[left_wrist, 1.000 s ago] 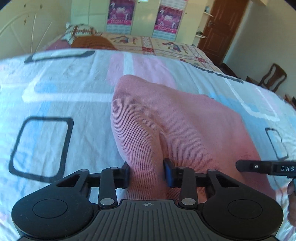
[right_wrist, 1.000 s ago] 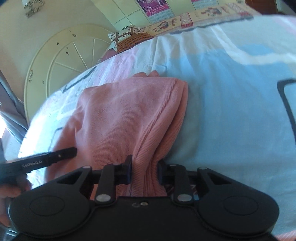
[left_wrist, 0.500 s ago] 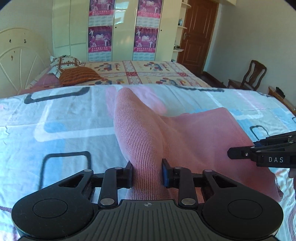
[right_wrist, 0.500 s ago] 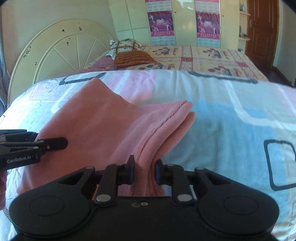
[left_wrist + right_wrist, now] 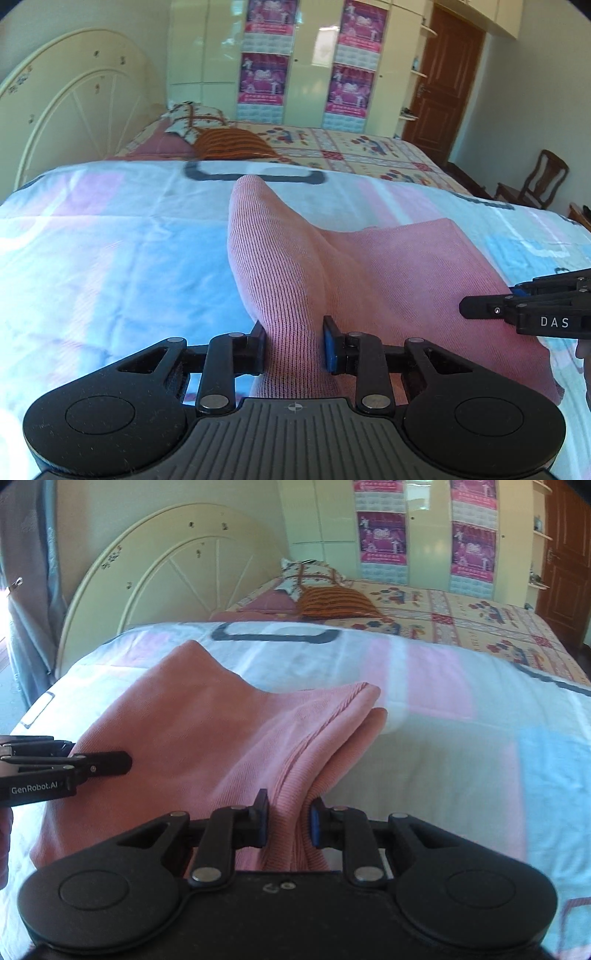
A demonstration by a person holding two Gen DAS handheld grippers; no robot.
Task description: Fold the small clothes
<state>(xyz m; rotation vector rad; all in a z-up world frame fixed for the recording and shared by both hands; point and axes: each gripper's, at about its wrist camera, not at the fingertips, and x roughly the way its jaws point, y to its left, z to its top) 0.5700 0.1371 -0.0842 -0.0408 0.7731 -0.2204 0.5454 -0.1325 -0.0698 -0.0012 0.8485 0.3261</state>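
Gripping the near edge of the pink ribbed knit garment (image 5: 332, 280), the left gripper (image 5: 294, 345) and right gripper (image 5: 288, 823) each clench a bunched corner. The garment lies on the pastel patchwork bedsheet (image 5: 110, 258), apparently doubled over already, layered edges showing at its right side; at least one more fold seems left. Bare sheet ahead and to both sides leaves room.

Bed (image 5: 110, 258), pastel patchwork sheet (image 5: 461, 738) over it. Pink garment (image 5: 369, 266) lies folded on sheet, near edge lifted. Far end: orange striped cushion (image 5: 232, 144) against patterned pillow (image 5: 188, 118), floral cover (image 5: 351, 151) beyond.
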